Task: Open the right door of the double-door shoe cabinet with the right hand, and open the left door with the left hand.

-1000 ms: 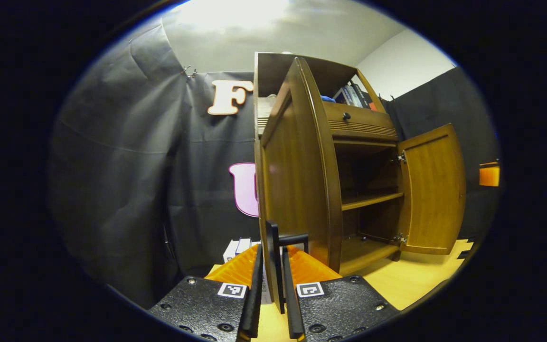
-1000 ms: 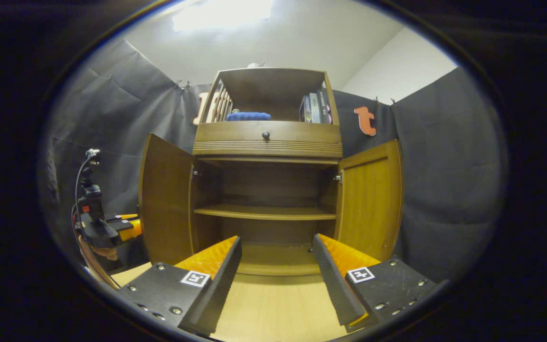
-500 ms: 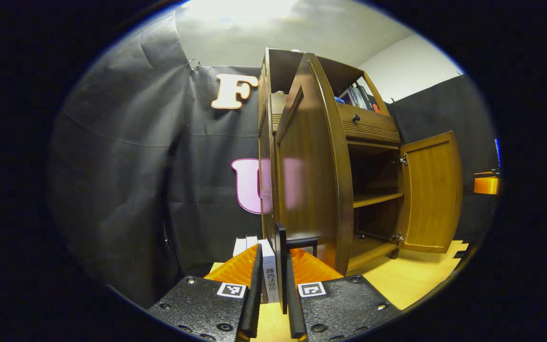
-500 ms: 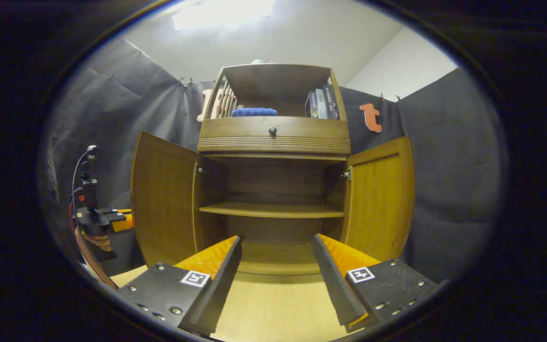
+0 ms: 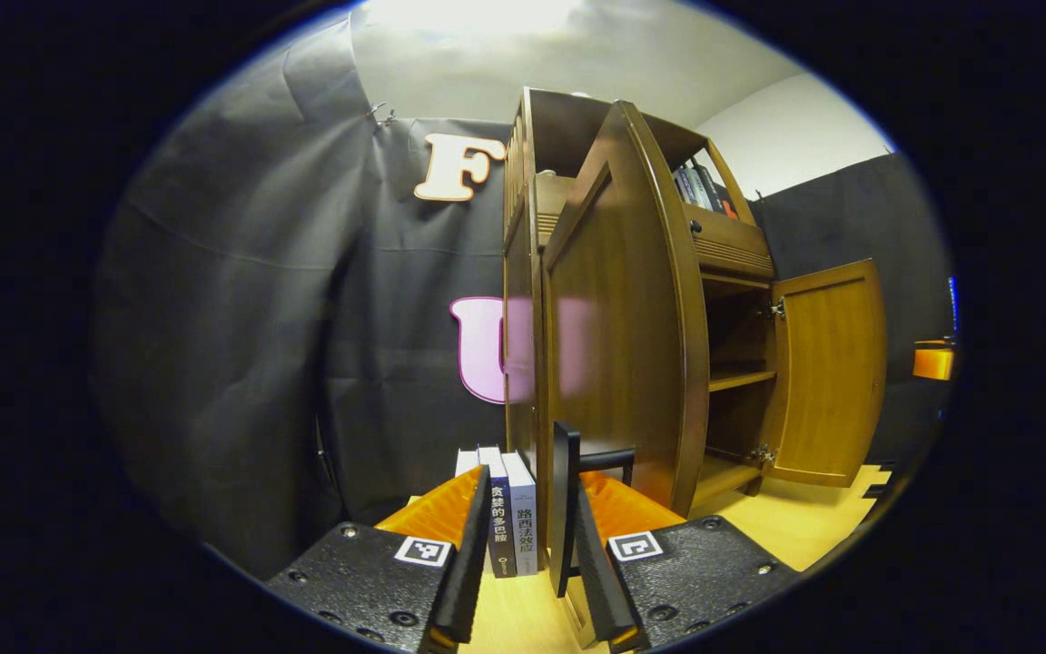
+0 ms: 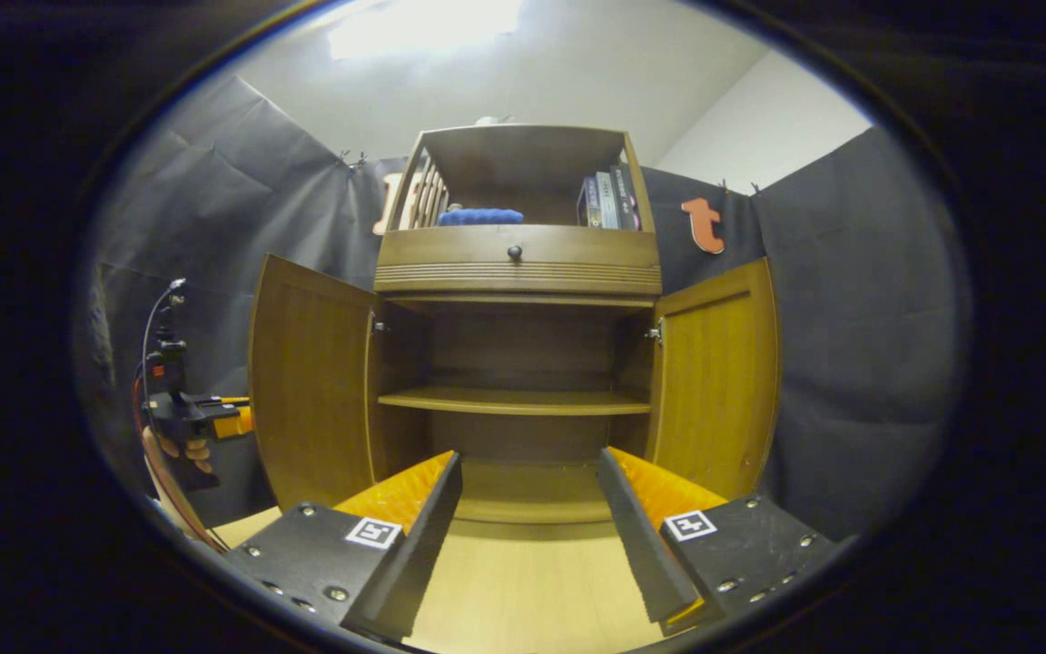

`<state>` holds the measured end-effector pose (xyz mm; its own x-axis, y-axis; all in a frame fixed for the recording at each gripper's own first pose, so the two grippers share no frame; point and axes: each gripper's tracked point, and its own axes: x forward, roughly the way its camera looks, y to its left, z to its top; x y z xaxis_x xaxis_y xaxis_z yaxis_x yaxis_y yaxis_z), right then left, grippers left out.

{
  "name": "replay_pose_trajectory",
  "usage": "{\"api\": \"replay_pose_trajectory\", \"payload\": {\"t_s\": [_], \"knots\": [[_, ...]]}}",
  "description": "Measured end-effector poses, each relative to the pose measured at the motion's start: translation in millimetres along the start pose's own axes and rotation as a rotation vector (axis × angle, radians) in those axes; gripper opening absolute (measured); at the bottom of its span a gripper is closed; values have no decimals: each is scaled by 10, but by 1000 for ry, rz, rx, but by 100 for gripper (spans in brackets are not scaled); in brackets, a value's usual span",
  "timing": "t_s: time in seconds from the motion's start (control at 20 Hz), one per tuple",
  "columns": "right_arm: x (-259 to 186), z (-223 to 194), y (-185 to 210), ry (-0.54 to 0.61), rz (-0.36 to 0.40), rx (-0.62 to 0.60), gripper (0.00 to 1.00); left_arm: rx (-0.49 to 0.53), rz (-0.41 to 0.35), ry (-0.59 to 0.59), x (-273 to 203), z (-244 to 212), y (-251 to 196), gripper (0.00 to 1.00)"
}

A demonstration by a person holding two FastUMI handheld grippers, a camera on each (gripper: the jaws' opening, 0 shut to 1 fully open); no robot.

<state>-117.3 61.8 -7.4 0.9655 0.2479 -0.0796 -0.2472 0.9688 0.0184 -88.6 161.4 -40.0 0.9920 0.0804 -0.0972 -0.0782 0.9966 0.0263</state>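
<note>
Wooden left door (image 5: 618,336) handle (image 5: 565,509) between left tool (image 5: 527,554) fingers, right tool (image 6: 527,531) wide, facing cabinet (image 6: 516,263).

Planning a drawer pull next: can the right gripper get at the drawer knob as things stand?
Probably yes. The right gripper has its jaws wide apart and holds nothing, and it faces the cabinet front. Both doors are swung aside, so nothing stands before the drawer knob. The knob sits well above the jaws, so it would need raising.
</note>
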Motion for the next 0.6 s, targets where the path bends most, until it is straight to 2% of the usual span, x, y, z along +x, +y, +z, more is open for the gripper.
{"api": "replay_pose_trajectory", "payload": {"t_s": [0.05, 0.1, 0.15, 0.3, 0.45, 0.5, 0.55, 0.6], "knots": [[-12, -11, -36, -2, -2, 8, 90, 0, 2, -1, -14, -5, 3, 51], [-12, -17, -60, -4, -2, 13, 90, 1, 7, -4, -30, -6, 10, 54], [-12, -36, -90, -5, -5, 19, 90, 0, 16, -1, -37, -15, 25, 53], [9, -104, -139, 4, -4, 48, 90, -20, 40, 14, -146, -44, 73, 60], [19, -137, -161, 7, -4, 56, 90, -25, 67, 17, -315, -43, 104, 76], [20, -120, -160, 2, -2, 59, 90, -21, 78, 18, -372, -25, 101, 87], [-8, -97, -158, -7, 1, 62, 90, -10, 94, 19, -424, -4, 90, 86], [-30, -59, -157, -17, 4, 62, 90, -5, 108, 14, -487, 56, 73, 90]]}}
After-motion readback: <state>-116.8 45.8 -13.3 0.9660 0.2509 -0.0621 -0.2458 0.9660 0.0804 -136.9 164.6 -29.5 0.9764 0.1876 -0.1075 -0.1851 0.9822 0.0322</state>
